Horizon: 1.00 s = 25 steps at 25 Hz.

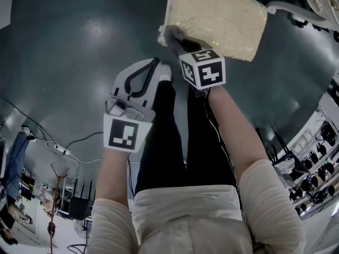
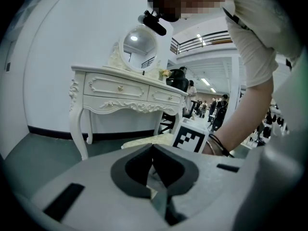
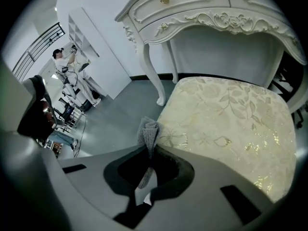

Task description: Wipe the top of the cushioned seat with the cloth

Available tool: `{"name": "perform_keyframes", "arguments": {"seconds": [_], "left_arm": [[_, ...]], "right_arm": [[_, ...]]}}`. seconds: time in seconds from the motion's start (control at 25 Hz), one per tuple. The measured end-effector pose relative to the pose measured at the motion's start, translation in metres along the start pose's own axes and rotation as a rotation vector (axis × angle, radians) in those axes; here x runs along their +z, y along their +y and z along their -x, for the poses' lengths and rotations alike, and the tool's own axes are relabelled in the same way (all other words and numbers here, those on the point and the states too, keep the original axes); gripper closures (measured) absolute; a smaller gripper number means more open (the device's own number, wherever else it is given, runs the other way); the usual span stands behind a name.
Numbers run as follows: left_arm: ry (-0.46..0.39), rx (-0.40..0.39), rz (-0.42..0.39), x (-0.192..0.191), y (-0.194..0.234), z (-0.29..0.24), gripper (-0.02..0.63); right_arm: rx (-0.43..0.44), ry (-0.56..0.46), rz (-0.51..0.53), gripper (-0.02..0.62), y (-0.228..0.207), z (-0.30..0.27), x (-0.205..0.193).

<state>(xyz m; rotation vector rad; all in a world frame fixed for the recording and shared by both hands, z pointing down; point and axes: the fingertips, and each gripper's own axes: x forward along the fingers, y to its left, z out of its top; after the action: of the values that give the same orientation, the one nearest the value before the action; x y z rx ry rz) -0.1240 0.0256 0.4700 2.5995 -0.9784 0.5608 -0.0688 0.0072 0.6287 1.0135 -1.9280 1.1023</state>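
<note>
**Q:** What is the state of the right tool (image 3: 148, 153)?

**A:** Its jaws are closed on a grey cloth (image 3: 148, 131). The cloth is bunched into a narrow fold that rises between the jaws and stands out past their tips.

**Q:** Where is the cloth relative to the cushioned seat (image 3: 231, 114)?

**A:** At the seat's edge, near one corner. In the right gripper view the fold lies over the line where the cream, gold-patterned cushion meets the grey floor (image 1: 79, 36). The views do not show whether the cloth touches the cushion.

**Q:** What is the state of the left tool (image 1: 153, 65)?

**A:** Its jaws are together, with nothing between them. In the head view it sits over the floor, nearer the person than the right tool, and clear of the seat.

**Q:** What stands around the seat?

**A:** A white carved dressing table (image 3: 192, 8) with drawers stands directly behind it. The left gripper view shows a round mirror (image 2: 139, 44) on top of it.
</note>
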Motion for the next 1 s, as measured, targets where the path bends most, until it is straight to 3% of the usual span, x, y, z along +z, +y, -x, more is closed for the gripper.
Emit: {"name": "perform_keyframes", "arguments": {"seconds": [0.56, 1.0], "left_arm": [[0.009, -0.039, 0.033, 0.003, -0.063, -0.043, 0.604], [0.034, -0.090, -0.001, 0.015, -0.098, -0.072, 0.604]], "right_arm": [[-0.010, -0.039, -0.031, 0.567, -0.060, 0.034, -0.018], [-0.042, -0.059, -0.072, 0.568, -0.102, 0.065, -0.034]]}}
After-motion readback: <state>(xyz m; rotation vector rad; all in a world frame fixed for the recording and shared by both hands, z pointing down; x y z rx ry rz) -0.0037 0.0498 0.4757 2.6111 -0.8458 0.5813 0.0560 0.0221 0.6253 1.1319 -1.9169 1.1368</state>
